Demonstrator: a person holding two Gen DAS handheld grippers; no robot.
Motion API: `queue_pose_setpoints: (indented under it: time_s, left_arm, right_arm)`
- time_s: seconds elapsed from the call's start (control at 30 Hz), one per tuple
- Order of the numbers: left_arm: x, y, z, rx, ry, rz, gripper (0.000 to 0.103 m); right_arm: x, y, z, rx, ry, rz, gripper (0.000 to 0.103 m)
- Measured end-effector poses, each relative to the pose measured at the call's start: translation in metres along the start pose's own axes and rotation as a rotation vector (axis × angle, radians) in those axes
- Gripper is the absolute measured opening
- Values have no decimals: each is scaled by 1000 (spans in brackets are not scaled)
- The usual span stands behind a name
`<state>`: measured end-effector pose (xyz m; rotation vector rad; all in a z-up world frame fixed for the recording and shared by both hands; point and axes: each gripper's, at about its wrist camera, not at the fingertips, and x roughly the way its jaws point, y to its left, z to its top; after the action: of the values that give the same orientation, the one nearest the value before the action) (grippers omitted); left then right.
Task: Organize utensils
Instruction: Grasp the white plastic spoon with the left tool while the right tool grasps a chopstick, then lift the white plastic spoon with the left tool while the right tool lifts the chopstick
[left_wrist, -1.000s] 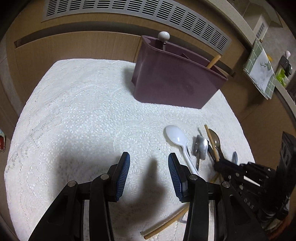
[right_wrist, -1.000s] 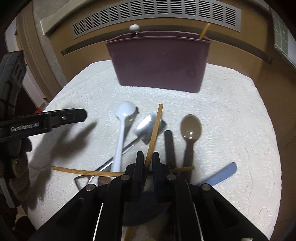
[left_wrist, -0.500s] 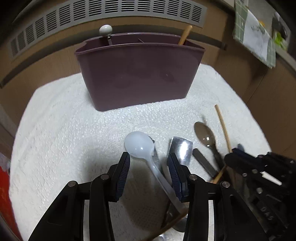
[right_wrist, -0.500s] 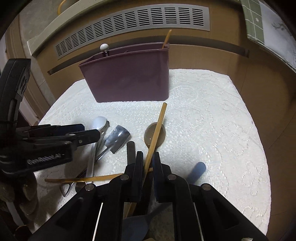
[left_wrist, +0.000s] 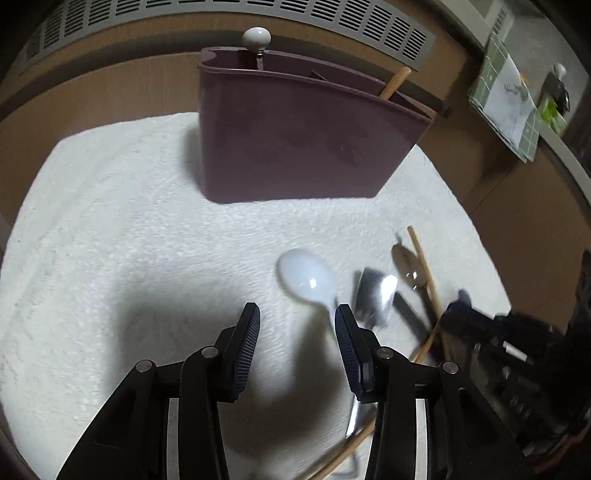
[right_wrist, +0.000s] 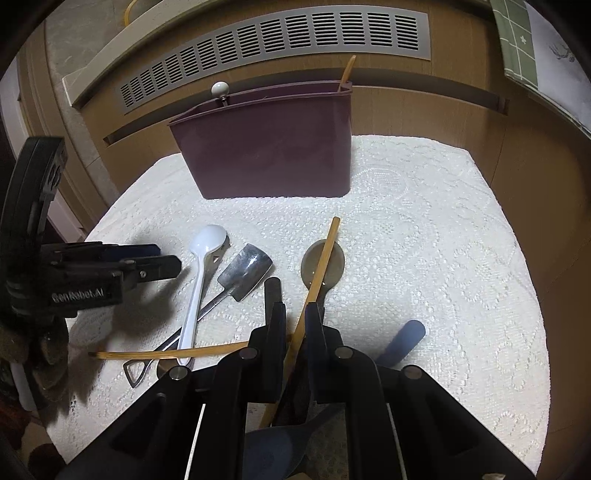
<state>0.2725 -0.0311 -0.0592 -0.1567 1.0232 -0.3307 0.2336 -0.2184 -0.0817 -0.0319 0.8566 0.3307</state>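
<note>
My right claw (right_wrist: 295, 325), low centre of frame, clamps a wooden chopstick (right_wrist: 320, 266) angling toward the maroon holder (right_wrist: 266, 155) at upper centre, while my left claw (left_wrist: 297, 332) gapes empty beside the white spoon (left_wrist: 306, 277).

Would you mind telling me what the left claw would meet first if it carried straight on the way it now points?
Probably bare white lace cloth: the open left claw tilts down at it, with the white spoon just right of that line. The purple caddy stands beyond. Depth is unclear.
</note>
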Motion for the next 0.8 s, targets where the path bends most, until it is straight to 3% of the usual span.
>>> queue_pose_setpoints:
  time_s: [0.23, 0.33, 0.67, 0.8]
  left_arm:
    - [30, -29, 21, 13, 10, 138, 43]
    - [33, -36, 22, 54, -6, 167, 37]
    - [-5, -11, -10, 187, -46, 62, 37]
    - [-11, 0, -13, 159, -28, 45, 37]
  right_arm:
    - [-13, -11, 1, 13, -31, -22, 10]
    - [-10, -18, 5, 35, -17, -16, 11]
    - [32, -10, 35, 51, 64, -13, 11]
    - [40, 1, 44, 28, 79, 1, 14]
